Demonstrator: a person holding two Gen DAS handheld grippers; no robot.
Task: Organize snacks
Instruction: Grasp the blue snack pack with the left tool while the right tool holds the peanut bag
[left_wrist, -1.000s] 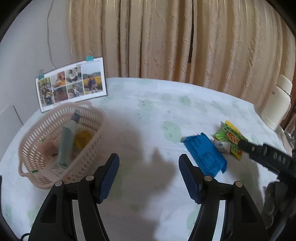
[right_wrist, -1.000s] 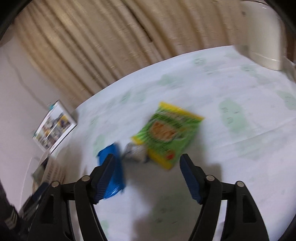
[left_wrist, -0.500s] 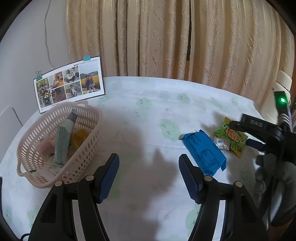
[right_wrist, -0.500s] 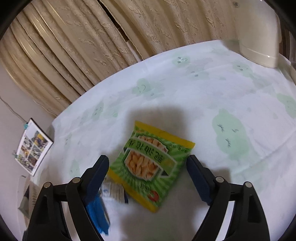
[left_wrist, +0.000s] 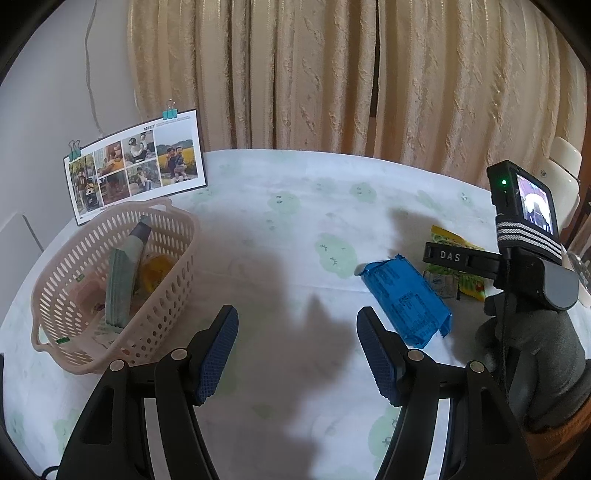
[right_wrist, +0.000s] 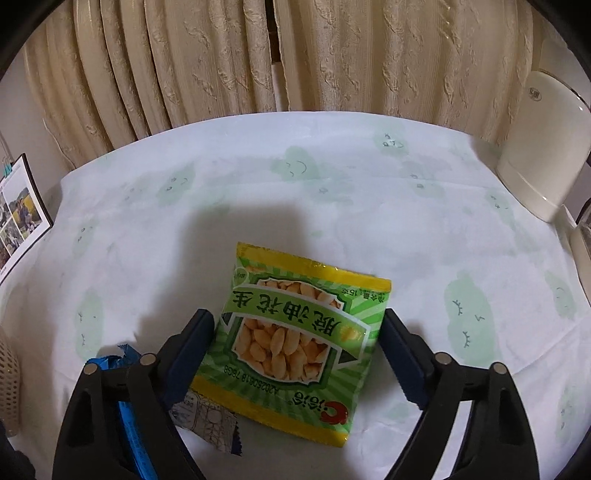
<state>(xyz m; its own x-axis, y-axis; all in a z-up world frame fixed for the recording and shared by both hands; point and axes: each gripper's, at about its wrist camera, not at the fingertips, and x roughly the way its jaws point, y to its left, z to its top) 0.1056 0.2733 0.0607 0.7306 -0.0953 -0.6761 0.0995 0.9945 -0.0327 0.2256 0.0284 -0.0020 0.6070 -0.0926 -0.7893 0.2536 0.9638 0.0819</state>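
A pink plastic basket (left_wrist: 114, 291) sits on the left of the cloth-covered surface (left_wrist: 280, 221), with a photo card (left_wrist: 136, 164) behind it. On the right, a blue snack packet (left_wrist: 404, 299) lies left of a green peanut bag (right_wrist: 295, 341). A small grey packet (right_wrist: 207, 419) lies between them.

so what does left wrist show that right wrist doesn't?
Left wrist only: the pink basket's contents, the open left gripper above bare cloth, and the right gripper's camera body. Right wrist only: the open right gripper straddling the green peanut packet, and its full print. Both: blue packet, small grey sachet, photo card, cream appliance, curtains.
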